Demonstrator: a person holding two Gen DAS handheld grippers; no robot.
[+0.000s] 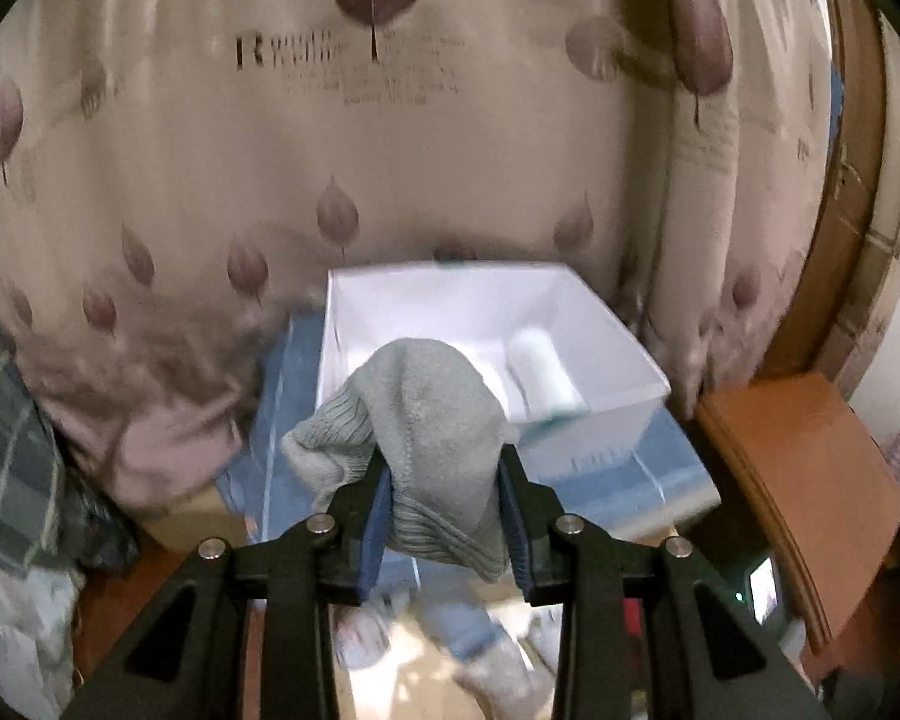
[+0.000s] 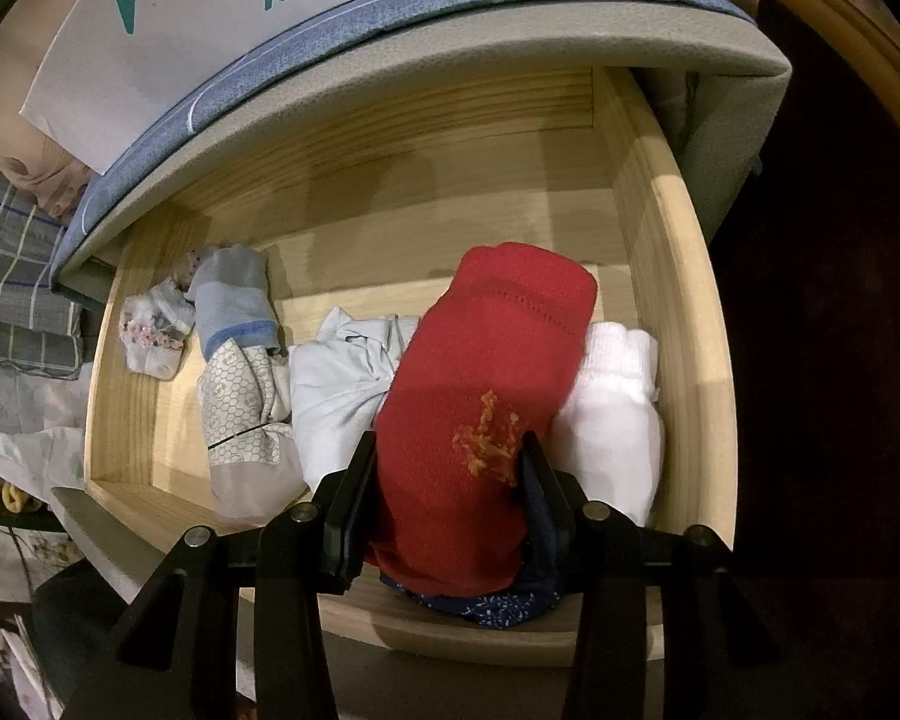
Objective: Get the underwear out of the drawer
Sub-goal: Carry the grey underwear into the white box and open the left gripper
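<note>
Leaf-print curtain (image 1: 390, 180) behind white box (image 1: 600, 324): my left gripper (image 1: 444, 498) clamps grey garment (image 1: 426, 420); right gripper (image 2: 447, 492) clamps red garment (image 2: 486, 396) near drawer's (image 2: 690, 360) front edge. Lift straight, avoid snagging neighbours.

In the left wrist view the printed text (image 1: 366, 69) on the curtain, upper centre, smears beyond reading, and the white roll (image 1: 543, 375) in the box is blurred. In the right wrist view a dark blue patterned cloth (image 2: 480, 606) shows only as a sliver under the red garment (image 2: 486, 396), lower centre; the right of the frame is too dark to read.
</note>
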